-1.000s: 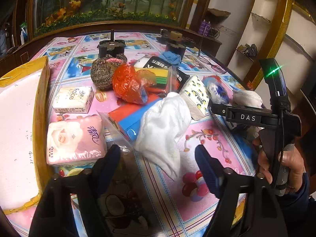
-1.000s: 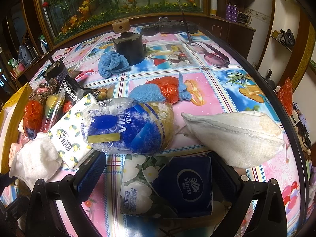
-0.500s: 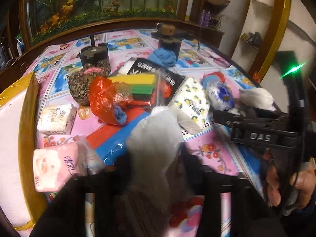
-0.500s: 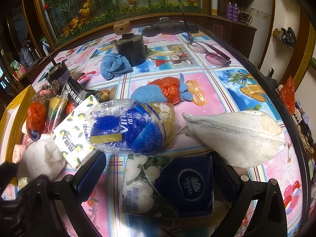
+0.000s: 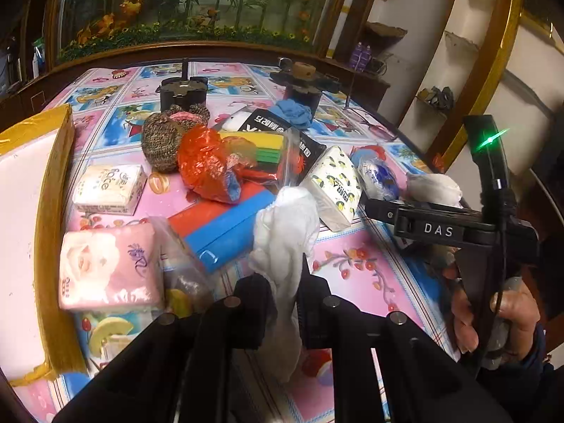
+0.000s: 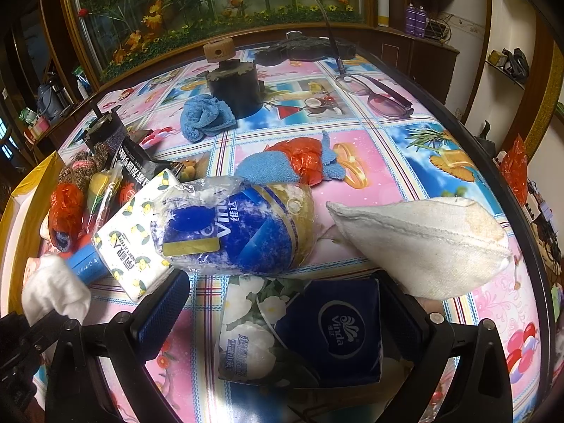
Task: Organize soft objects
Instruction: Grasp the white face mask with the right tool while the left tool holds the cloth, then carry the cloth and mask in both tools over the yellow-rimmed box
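- Left wrist view: my left gripper (image 5: 286,283) has just been closing, and now its two black jaws are pressed on the crumpled white soft cloth (image 5: 285,232). A second ago the jaws stood wide apart, one on each side of this cloth; now the cloth is pinched between them and its upper part bulges above the fingertips.
- The cloth lies on the pink and blue picture tablecloth (image 5: 366,275), just beside the blue and red flat packet (image 5: 225,229). I cannot tell if it is already lifted.
- To the left I see the pink flower tissue pack (image 5: 105,268), and beyond it the yellow-edged white box (image 5: 53,211). I judge this box is a possible place for the soft things, but I am not sure.
- At the right of this view a person's hand (image 5: 493,313) holds the right gripper's handle.
- Right wrist view: my right gripper (image 6: 282,303) has not moved. Its jaws stand wide apart, one on each side of the dark blue Vinda tissue pack (image 6: 331,331), and I see no pad pressing on it.
- The white cloth (image 6: 53,289) also shows here at the left edge.
- For the task, I judge the grasp is made and the next step is to carry the cloth away.
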`<state>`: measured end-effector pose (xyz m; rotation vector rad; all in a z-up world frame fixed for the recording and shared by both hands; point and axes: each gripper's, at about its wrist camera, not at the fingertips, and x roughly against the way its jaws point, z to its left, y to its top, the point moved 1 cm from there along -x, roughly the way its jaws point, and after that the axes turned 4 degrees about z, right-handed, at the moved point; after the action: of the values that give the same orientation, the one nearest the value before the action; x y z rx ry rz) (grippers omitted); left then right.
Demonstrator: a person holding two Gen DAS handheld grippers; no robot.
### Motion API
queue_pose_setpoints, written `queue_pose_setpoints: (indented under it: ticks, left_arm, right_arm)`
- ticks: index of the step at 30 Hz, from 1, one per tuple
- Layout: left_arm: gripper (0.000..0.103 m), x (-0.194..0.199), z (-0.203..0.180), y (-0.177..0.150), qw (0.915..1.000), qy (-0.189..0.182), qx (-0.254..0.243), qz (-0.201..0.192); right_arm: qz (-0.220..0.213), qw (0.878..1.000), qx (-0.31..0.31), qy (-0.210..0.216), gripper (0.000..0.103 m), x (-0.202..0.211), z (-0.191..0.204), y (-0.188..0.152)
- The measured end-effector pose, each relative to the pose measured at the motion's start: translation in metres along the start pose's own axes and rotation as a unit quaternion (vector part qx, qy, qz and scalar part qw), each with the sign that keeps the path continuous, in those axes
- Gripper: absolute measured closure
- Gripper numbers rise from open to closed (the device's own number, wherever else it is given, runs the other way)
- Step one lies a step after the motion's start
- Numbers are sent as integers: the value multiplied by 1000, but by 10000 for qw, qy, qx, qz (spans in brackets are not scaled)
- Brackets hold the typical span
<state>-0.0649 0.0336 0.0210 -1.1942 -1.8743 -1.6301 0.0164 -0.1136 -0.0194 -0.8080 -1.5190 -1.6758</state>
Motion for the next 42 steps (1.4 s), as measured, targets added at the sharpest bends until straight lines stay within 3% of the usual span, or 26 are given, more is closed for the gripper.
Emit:
queue_pose_setpoints:
  ticks: [7, 10, 14, 18, 20, 23, 26, 27, 30, 31, 32, 34, 42]
  left_arm:
    - [90, 4, -3, 0, 9999, -64, -68, -120]
    - [90, 4, -1, 0, 9999, -120, -27, -101]
    - [90, 4, 2, -1, 9998, -187, 18, -104]
    - [90, 4, 3, -1, 9997, -219, 46, -113]
    - [90, 4, 3, -1, 9996, -231, 46, -124]
    - [90, 5, 3, -1, 9996, -217, 50, -144]
    - [90, 5, 3, -1, 9997, -200, 47, -147]
    - [90, 5, 3, -1, 9997, -194, 53, -146]
    - [90, 5, 3, -1, 9997, -184, 54, -143]
    - [90, 5, 4, -1, 9997, -178, 56, -140]
    - [90, 5, 4, -1, 9997, -181, 57, -132]
    - [90, 4, 4, -1, 9997, -188, 57, -108]
    - [90, 5, 4, -1, 9997, -209, 80, -136]
  right_arm:
    - [322, 9954, 614, 657, 1, 12, 11, -16]
    - [413, 9866, 813, 1354, 1, 30, 5, -28]
    - [2, 9834, 597, 1714, 1, 63, -24, -27]
    - [-475, 9877, 222, 1476, 1, 87, -59, -13]
    - [-722, 9932, 96, 904, 1, 90, -72, -3]
    - [-621, 9980, 22, 66, 6, 73, -83, 9]
    - [-316, 9994, -152, 64, 27, 46, -89, 16]
    - [-223, 9996, -196, 6, 39, 38, -90, 17]
    - [-153, 9995, -262, 40, 45, 26, -90, 14]
    - [-181, 9996, -223, 7, 57, 26, -88, 12]
    - [-168, 9997, -167, -46, 61, 24, -85, 11]
    - [-156, 9997, 0, -187, 65, 20, -79, 6]
    - [-127, 9986, 215, -457, 65, 17, -71, 4]
